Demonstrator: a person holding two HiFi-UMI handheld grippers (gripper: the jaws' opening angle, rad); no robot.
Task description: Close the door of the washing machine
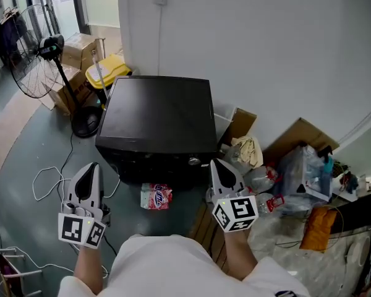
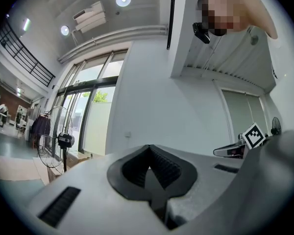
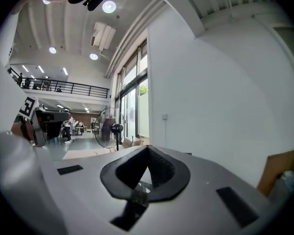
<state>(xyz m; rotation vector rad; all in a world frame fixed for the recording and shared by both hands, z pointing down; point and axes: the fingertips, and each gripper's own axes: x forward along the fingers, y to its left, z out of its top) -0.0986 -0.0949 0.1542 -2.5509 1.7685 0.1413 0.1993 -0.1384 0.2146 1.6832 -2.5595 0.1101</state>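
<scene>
Nearest, the left claw (image 1: pixel 90 167) and the right claw (image 1: pixel 218 164) are held out in front of the person. Each gripper view shows the pads pressed together with nothing between them, so both claws are closed and empty. Neither touches anything.

Just beyond them, a packet (image 1: pixel 156 197) lies on the floor (image 1: pixel 25 135) at the foot of the washer (image 1: pixel 157 113). A loose cable (image 1: pixel 49 178) loops to the left, and bottles (image 1: pixel 260 178) and bags crowd the right side near the right claw.

The washer stands against the wall (image 1: pixel 266 42) with its black top towards the camera. Its front is seen so steeply that only a knob (image 1: pixel 193 161) shows. The door itself is hidden. No leaf swings out past the front edge, so it is probably shut or close to it, though whether it has latched cannot be told.

Farther left are a fan (image 1: pixel 34 67) and boxes (image 1: pixel 74 51).

The main risk is a door that is only pushed to. With both claws well apart from the washer, nothing would stop it drifting open. Closed claws can push it home but cannot hook a handle. A step forward could land on the packet or catch the cable, and a right claw swung wide could knock the bottles.
</scene>
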